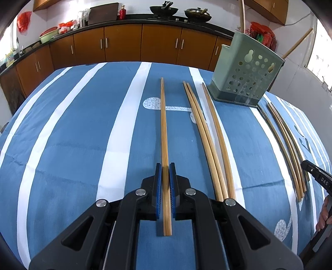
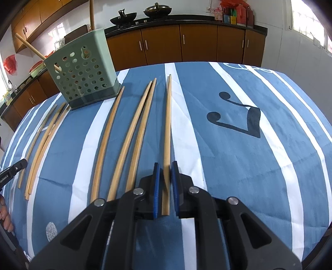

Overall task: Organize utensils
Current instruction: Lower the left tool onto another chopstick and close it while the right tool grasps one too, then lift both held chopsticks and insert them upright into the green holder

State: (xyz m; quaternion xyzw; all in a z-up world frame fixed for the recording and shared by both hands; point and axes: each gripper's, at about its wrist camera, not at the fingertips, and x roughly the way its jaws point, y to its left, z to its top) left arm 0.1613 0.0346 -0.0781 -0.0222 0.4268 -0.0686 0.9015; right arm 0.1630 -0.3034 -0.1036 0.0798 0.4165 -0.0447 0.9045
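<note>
Chopsticks lie in a loose row on the blue-and-white striped tablecloth, all running lengthwise toward the green perforated holder, which stands upright near the table's far edge.

Left wrist view: one chopstick lies to the left of the holder, and its near end passes between the blue pads of the left gripper. The jaws are closed onto it, pads pressing both sides of the stick. Between this stick and the holder lie a touching pair and a single stick. On the holder's other side lies a further group of thin sticks; beside their near ends the tip of the other tool is visible at the frame edge.

Right wrist view: the right gripper is clamped on a chopstick lying to the right of the holder. The stick sits between the pads, slightly skewed. Between this stick and the holder lie a touching pair and a single stick, whose far tip is just beside the holder's base. A wooden stick leans out of the holder's top at an angle.

Behind the table stands a run of brown cabinets under a dark counter carrying two woks.
</note>
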